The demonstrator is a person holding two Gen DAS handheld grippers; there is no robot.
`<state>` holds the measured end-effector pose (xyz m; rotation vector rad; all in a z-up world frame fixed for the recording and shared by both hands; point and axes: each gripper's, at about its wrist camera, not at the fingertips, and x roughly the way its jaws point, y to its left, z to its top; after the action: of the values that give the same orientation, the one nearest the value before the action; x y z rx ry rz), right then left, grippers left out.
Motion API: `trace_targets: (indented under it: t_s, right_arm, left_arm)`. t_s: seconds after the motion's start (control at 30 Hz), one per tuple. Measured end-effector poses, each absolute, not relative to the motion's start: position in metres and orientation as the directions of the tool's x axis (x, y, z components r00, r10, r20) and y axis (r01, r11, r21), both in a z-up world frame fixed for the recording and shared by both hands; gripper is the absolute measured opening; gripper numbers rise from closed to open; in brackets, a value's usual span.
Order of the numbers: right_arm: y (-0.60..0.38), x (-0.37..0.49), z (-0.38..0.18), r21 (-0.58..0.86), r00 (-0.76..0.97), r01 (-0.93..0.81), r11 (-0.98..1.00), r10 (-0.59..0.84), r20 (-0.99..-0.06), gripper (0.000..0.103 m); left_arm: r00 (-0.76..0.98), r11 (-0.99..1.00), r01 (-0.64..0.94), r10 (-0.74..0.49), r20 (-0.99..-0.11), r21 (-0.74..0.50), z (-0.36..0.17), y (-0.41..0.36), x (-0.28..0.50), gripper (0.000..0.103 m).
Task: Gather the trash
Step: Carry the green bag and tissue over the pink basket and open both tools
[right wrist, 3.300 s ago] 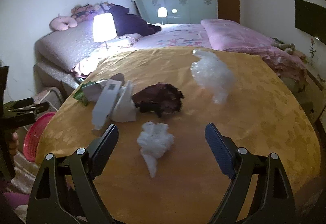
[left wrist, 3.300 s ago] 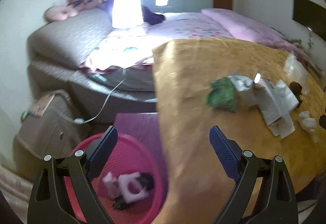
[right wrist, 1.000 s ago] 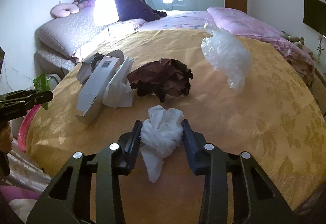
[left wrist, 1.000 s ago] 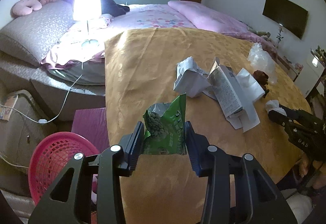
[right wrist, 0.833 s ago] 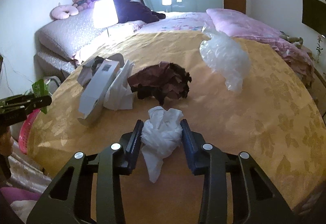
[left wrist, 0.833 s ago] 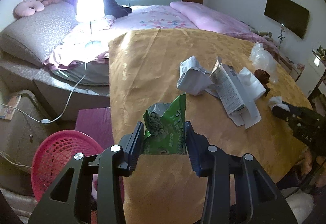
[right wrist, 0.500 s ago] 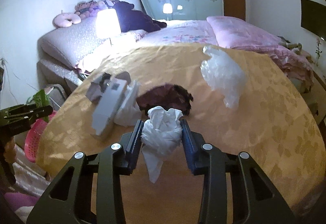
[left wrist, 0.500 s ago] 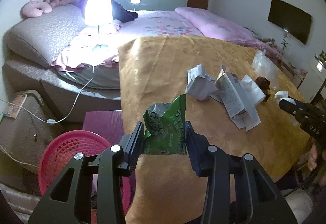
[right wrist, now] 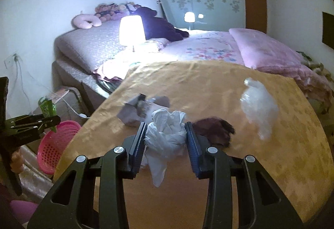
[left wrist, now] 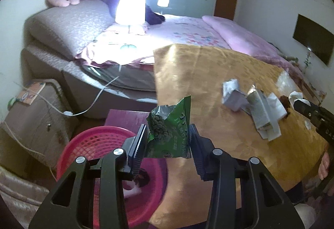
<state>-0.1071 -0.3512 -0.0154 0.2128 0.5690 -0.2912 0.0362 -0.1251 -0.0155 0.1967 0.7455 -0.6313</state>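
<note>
My left gripper is shut on a green snack wrapper, lifted at the table's left edge above a pink basket on the floor. In the right wrist view the same gripper shows at far left with the wrapper over the basket. My right gripper is shut on a crumpled white tissue, raised above the yellow tablecloth. On the table lie torn paper boxes, a dark brown crumpled wad and a clear plastic bag.
A bed with pink bedding and a lit lamp stands beyond the table. A cardboard box with a white cable sits left of the basket. Some trash lies inside the basket. A dark screen hangs on the right wall.
Both grippers have risen with their loads. The left one has carried the green wrapper leftwards to the table edge, so the basket now lies below it. The tissue has come up off the cloth.
</note>
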Motion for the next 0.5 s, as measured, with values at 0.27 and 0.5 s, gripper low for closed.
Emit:
trace_targets:
  t_s: [0.27,0.5]
  right_arm:
    - [-0.320,-0.079,-0.005,0.113,0.824,0.244,0.963,-0.144,-0.548,0.036]
    - [-0.293,-0.056,0.000,0.100,0.831,0.170,0.980,-0.088,-0.550,0.036]
  left_arm:
    - [0.612,0.853,0.520,-0.410,-0.677,-0.046,-0.011,-0.092,0.045,0.039]
    - [0.637,0.893,0.448,-0.348,-0.688,-0.037,-0.017,-0.062,0.053,0.039]
